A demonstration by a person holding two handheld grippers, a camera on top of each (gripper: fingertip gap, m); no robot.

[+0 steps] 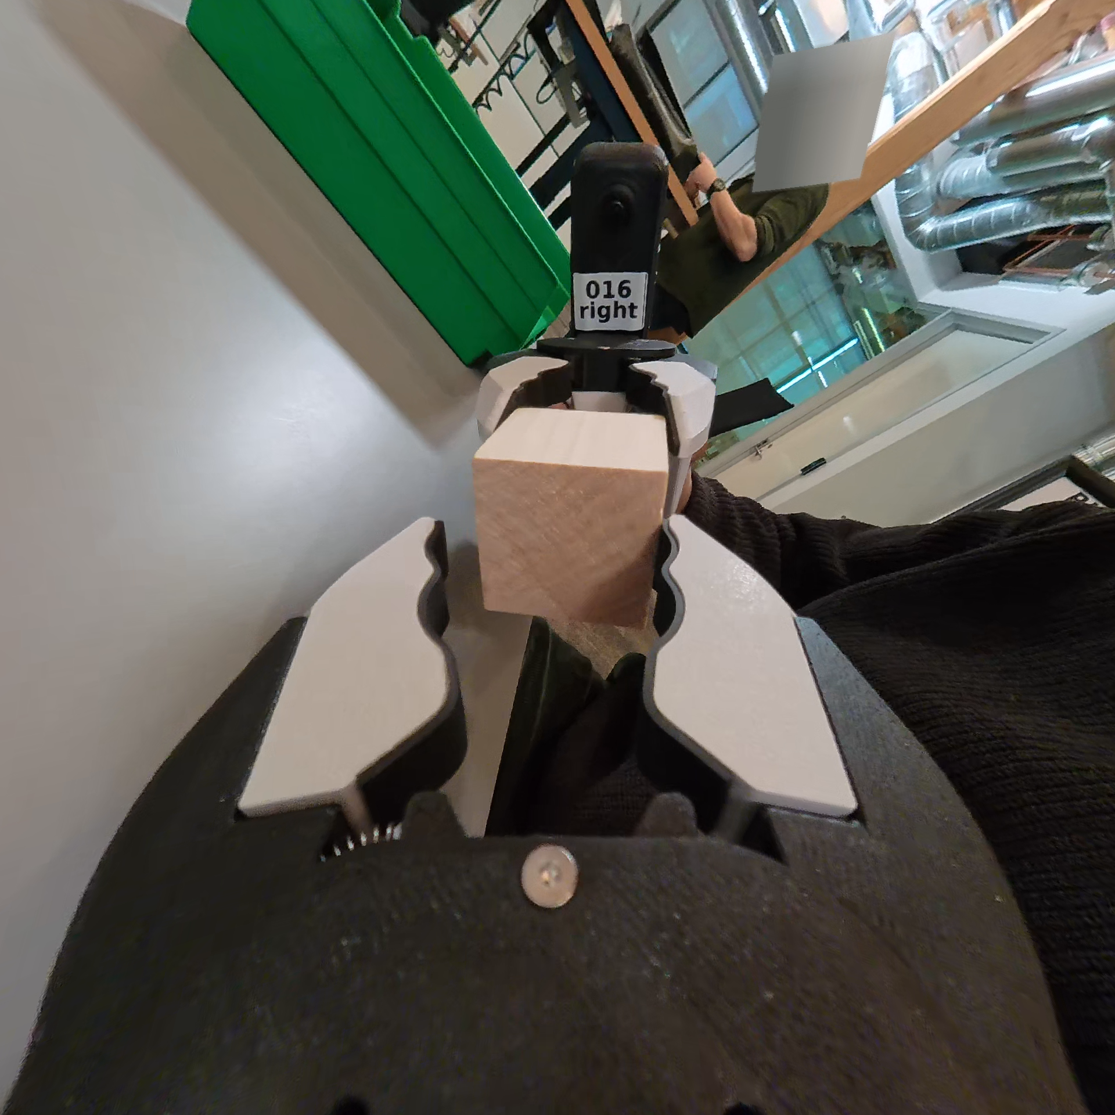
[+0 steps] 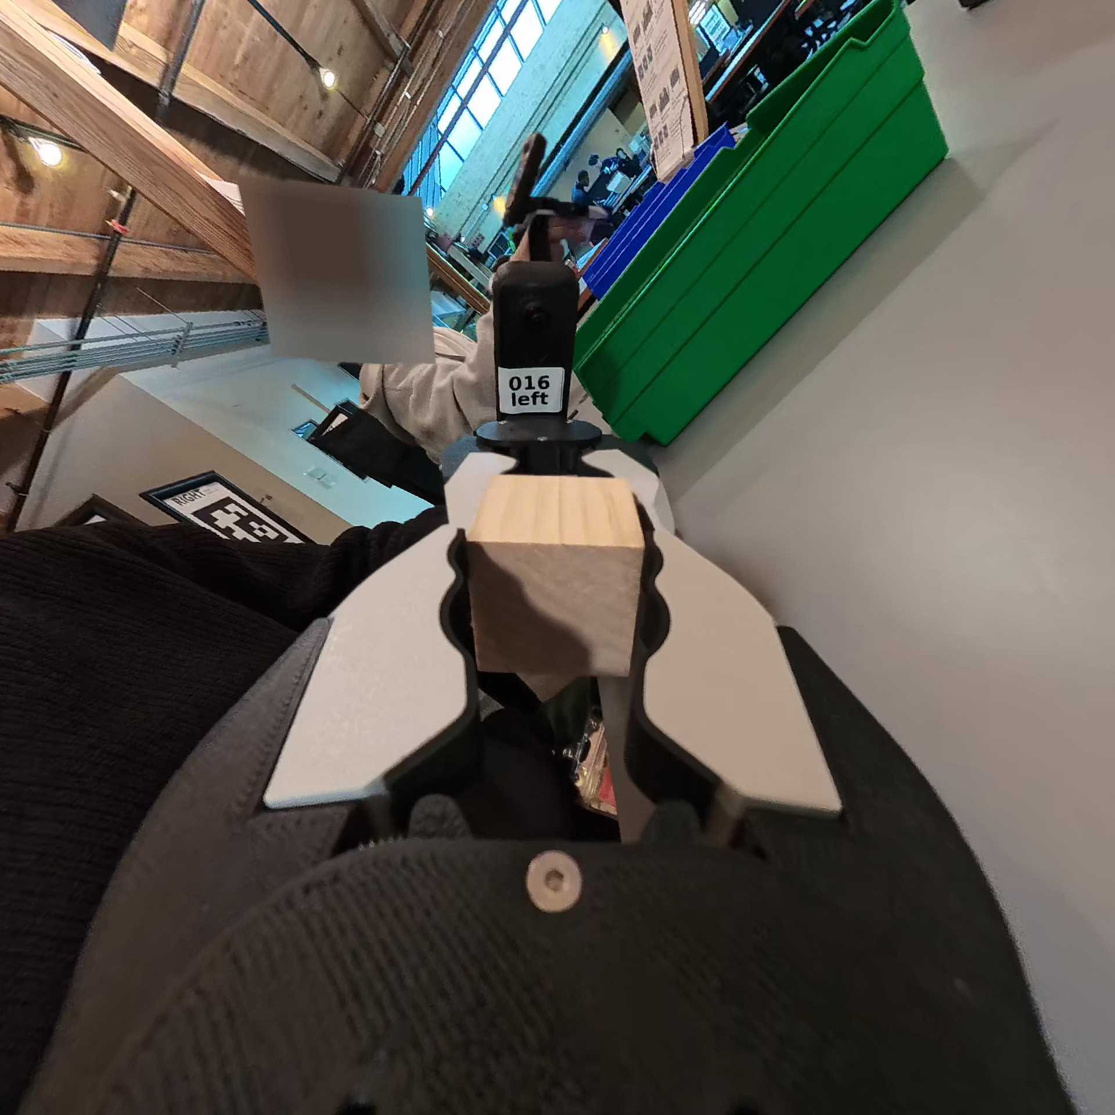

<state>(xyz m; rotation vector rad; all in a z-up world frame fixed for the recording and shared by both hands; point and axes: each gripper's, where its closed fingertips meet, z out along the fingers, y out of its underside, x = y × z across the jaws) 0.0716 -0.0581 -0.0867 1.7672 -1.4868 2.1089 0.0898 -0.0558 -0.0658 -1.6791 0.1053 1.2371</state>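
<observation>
**Left wrist view.** Item: wooden cube (image 1: 567, 519), held off the white table (image 1: 151, 422), at the centre of the view between two opposed grippers.
- Handling, as judged: light, rigid, not fragile. The sawn faces are dry and matt, so little slip is expected. Flat, parallel side faces are offered for hold, and a grip square across two opposite faces, near mid-height, is judged soundest.
- Left gripper (image 1: 552, 543): the tongs are set wide about the near end of the cube. The right finger is seen against the cube's right face, and a strip of table shows between the left finger and the left face.
- Right gripper (image 1: 597, 404): seen at the far end of the cube, facing the camera.
- Surroundings: green bins (image 1: 386, 181) are stacked far left on the table, and a black sleeve (image 1: 935, 603) is seen at right.

**Right wrist view.**
- Right gripper (image 2: 555, 561): the tongs are closed on the cube (image 2: 555, 603), with both pads seen flush against its left and right faces.
- Appearance: pale, unfinished softwood with sharp edges. Straight grain lines are seen on the top face and a plain, shaded near face is shown. No marks or paint are noted.
- Left gripper (image 2: 558, 482): its fingers are seen spread at the far end of the cube.
- Surroundings: the green bins (image 2: 754, 271) are seen far right, and blue bins (image 2: 651, 211) lie beyond them.
</observation>
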